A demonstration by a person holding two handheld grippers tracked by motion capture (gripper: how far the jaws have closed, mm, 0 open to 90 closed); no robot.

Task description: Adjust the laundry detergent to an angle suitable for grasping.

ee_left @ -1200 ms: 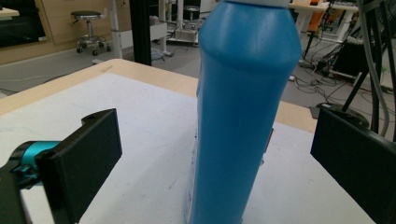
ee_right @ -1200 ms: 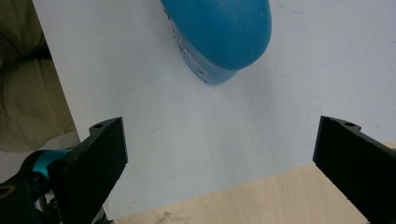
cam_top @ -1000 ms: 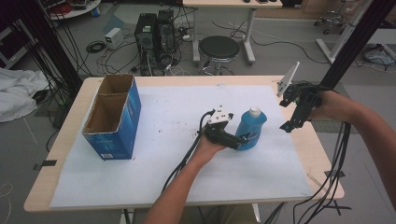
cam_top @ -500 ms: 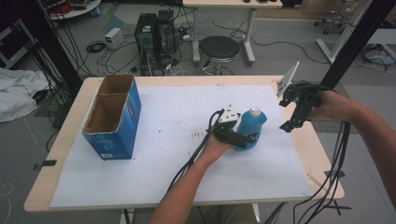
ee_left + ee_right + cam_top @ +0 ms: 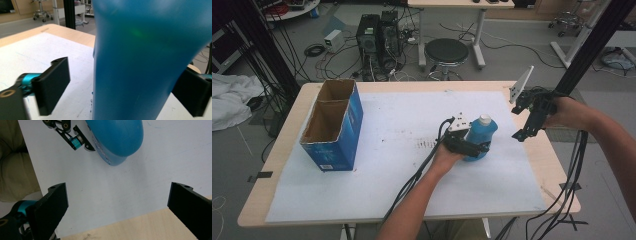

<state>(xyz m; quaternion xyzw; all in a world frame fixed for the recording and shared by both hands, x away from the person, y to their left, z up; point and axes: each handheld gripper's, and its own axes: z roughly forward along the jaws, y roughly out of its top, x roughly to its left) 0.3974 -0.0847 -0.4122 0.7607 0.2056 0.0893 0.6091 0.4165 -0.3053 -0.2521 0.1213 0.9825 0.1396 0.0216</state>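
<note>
At the near edge of my light wooden table point(image 5: 282, 165), covered by a white paper sheet point(image 5: 387, 175), a bare forearm reaches in from below with the left gripper point(image 5: 476, 147). Its two black jaws flank the lower body of an upright blue plastic bottle with a white cap point(image 5: 481, 136), which stands right of centre on the sheet. In the left gripper view the bottle point(image 5: 147, 57) rises between the jaws; the jaw on that view's left stands clear of its wall with white paper showing in the gap, while the other jaw sits just beside or against the far side, and I cannot tell which. The jaws have just been closing around the bottle but do not yet clamp it.

Farther right, near the table's right edge, my right gripper point(image 5: 524, 132) hangs above the surface with its jaws spread wide and nothing between them. The right gripper view looks down past those parted jaws point(image 5: 117, 210) at the bottle point(image 5: 117, 140) and at one jaw of the left gripper point(image 5: 75, 140) beside it.

Well apart, on the left side of the sheet, stands a blue cardboard box with two open compartments point(image 5: 332, 125). Beyond the table, on the floor, are a black round stool point(image 5: 446, 51) and black computer towers point(image 5: 376, 35) among cables.
</note>
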